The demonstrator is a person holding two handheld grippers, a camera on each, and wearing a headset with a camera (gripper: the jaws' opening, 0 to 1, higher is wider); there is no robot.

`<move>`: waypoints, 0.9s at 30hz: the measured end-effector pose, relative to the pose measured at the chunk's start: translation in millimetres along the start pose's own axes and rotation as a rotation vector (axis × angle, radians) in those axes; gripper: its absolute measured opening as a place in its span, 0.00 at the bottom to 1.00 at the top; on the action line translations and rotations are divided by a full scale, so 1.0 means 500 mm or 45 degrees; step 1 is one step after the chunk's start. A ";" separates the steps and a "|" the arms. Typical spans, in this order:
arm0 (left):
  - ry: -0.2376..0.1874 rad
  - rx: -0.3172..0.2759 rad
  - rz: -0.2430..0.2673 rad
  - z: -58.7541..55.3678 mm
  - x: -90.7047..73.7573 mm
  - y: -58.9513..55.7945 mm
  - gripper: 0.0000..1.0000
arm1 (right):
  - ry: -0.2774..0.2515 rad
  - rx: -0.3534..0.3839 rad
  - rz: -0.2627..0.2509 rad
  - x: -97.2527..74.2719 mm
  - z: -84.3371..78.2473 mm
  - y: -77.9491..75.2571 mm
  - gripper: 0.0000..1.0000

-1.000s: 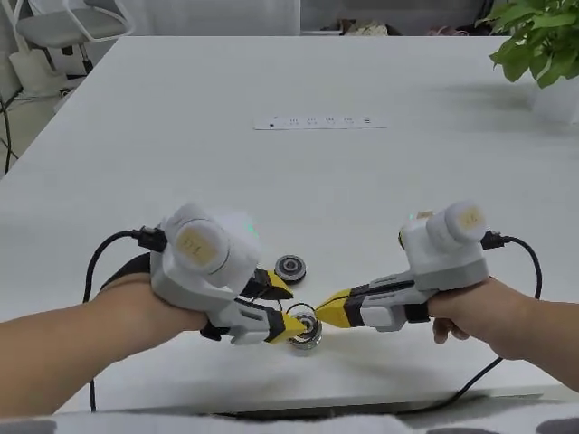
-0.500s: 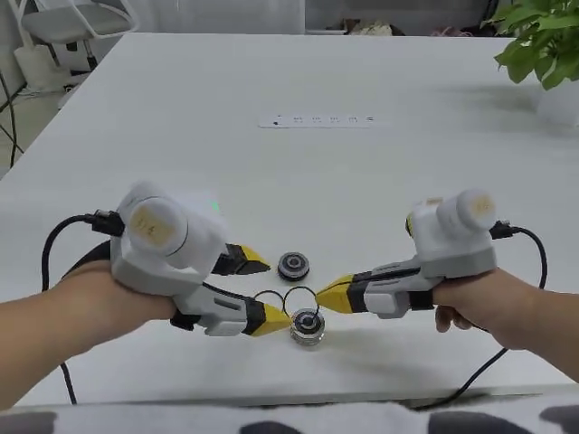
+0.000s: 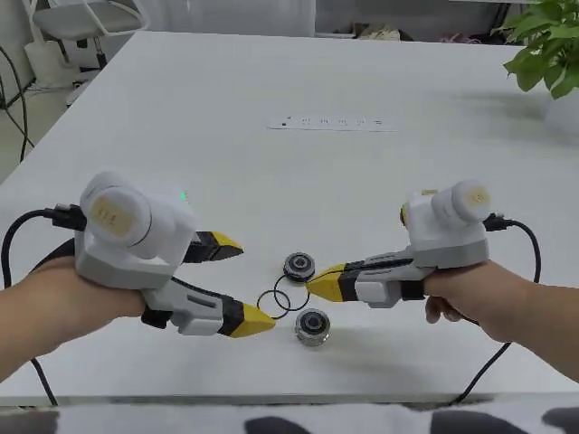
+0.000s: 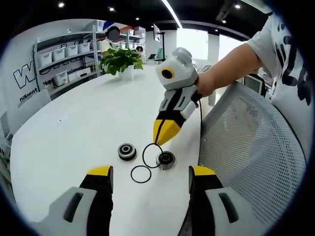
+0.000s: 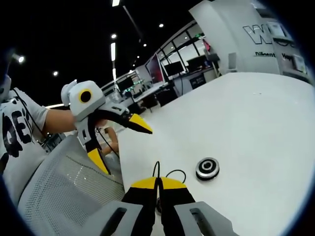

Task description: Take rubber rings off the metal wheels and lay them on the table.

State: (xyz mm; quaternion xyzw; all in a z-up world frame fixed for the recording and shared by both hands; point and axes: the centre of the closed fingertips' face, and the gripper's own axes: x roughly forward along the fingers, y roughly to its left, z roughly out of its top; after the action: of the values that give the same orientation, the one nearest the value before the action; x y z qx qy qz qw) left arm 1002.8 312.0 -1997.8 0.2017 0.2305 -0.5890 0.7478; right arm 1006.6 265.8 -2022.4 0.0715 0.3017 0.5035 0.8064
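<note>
My right gripper [image 3: 313, 285] is shut on a thin black rubber ring [image 4: 144, 156], which hangs from its yellow tip just above the table. A second black ring [image 3: 261, 302] lies flat on the white table [image 3: 271, 181], right beside the held one. One metal wheel [image 3: 312, 325] stands near the table's front edge, below the right gripper's tip. Another wheel [image 3: 298, 266], with a dark band around it, sits just behind. My left gripper [image 3: 246, 282] is open to the left of the rings, nothing between its jaws. In the right gripper view the held ring [image 5: 156, 169] rises from the shut tips [image 5: 157, 181].
A white power strip [image 3: 331, 123] lies flat at mid-table. A potted green plant [image 3: 547, 50] stands at the far right corner, and a white chair [image 3: 81, 18] beyond the far left. A mesh chair back [image 4: 246, 147] is close to the front edge. Cables trail from both grippers.
My left gripper has let go of the near wheel, opened and drawn back to the left. The right gripper has lifted a black ring away from that wheel. The head camera tilted slightly.
</note>
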 end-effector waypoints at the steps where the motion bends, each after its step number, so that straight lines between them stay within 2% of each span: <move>1: -0.001 -0.003 0.006 -0.002 -0.003 0.003 0.62 | 0.001 0.001 0.002 0.003 0.001 0.000 0.00; 15: -0.009 -0.045 0.061 -0.020 -0.032 0.016 0.76 | 0.019 0.025 -0.017 0.039 0.004 0.003 0.00; 27: -0.016 -0.076 0.092 -0.027 -0.046 0.026 0.86 | 0.035 0.101 -0.062 0.059 -0.008 -0.023 0.00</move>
State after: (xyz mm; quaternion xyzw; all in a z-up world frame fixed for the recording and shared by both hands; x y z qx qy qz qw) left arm 1009.2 340.6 -1995.1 0.1837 0.2357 -0.5558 0.7757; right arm 1022.2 284.7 -2042.7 0.0890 0.3341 0.4722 0.8108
